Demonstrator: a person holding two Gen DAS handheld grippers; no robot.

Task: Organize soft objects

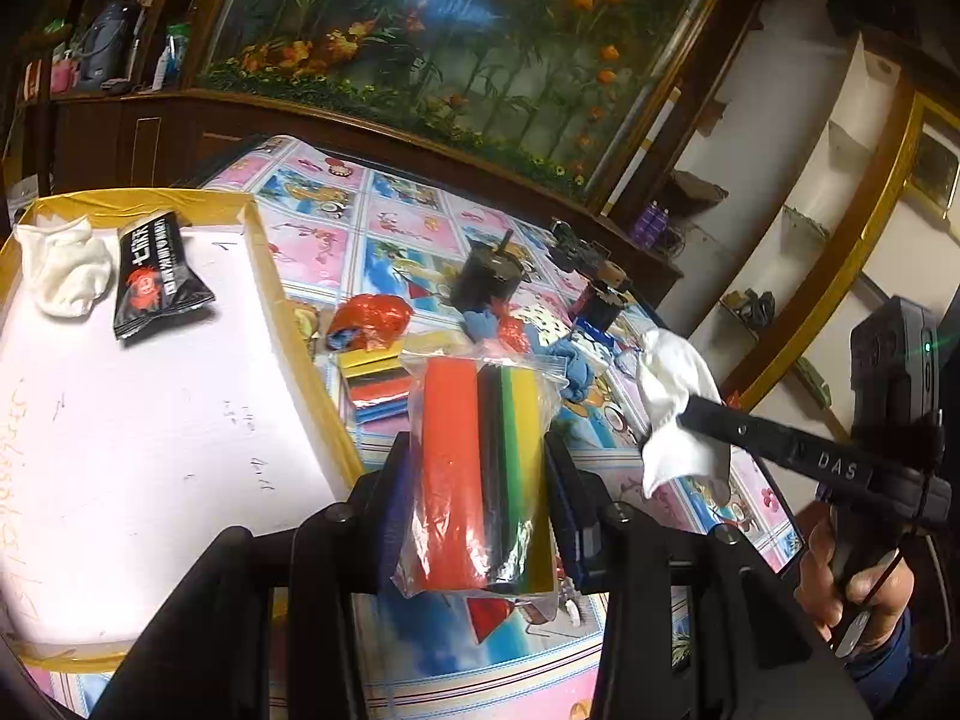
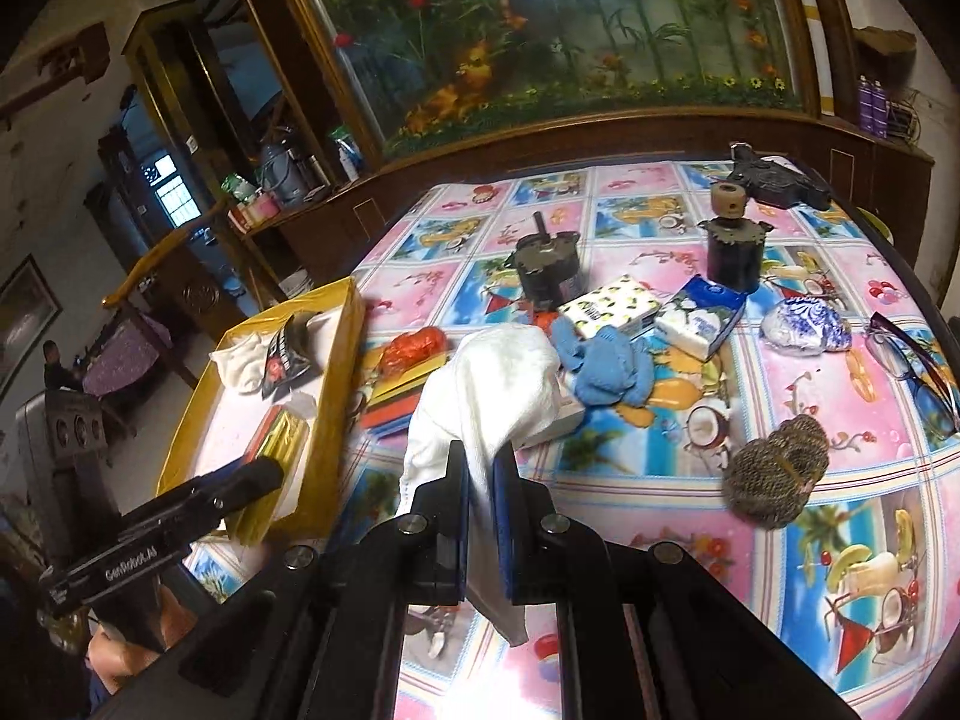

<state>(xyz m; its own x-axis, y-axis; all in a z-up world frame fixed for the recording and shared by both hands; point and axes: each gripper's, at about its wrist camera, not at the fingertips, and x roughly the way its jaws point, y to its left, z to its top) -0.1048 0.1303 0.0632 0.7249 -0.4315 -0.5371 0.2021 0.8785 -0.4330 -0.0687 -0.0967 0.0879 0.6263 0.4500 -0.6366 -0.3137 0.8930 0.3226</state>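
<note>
Left tool [image 1: 480, 480] is clamped on a clear bag of colored foam sheets [image 1: 474, 468], held w/ its long axis running straight out along the fingers, red side left, yellow side right, far end pointing toward the clutter on the desk [image 2: 840, 420]. In the right wrist view the bag sits over the near end of the yellow-edged box [image 2: 336, 360], so it looks abt ready to drop.

Right tool [image 2: 480, 480] is pinched nearly closed on a white sock [image 2: 498, 384], which is lifted off the desk; it droops both sides of the fingers, no clean long axis, bulk of it hanging toward the box side.

Already in the box: another white sock [image 1: 63, 270] and a black snack packet [image 1: 153, 276], both at the far end.

To do this step well, prob: lower the bag until it's flat on the box floor before opening, keep its length parallel to the box wall so it doesn't ride up the rim. Bring the sock over next to its mate; release low since it's floppy & could catch the edge.

Blue glove [image 2: 606, 366], tissue packs [image 2: 696, 318] etc. remain on the desk.
</note>
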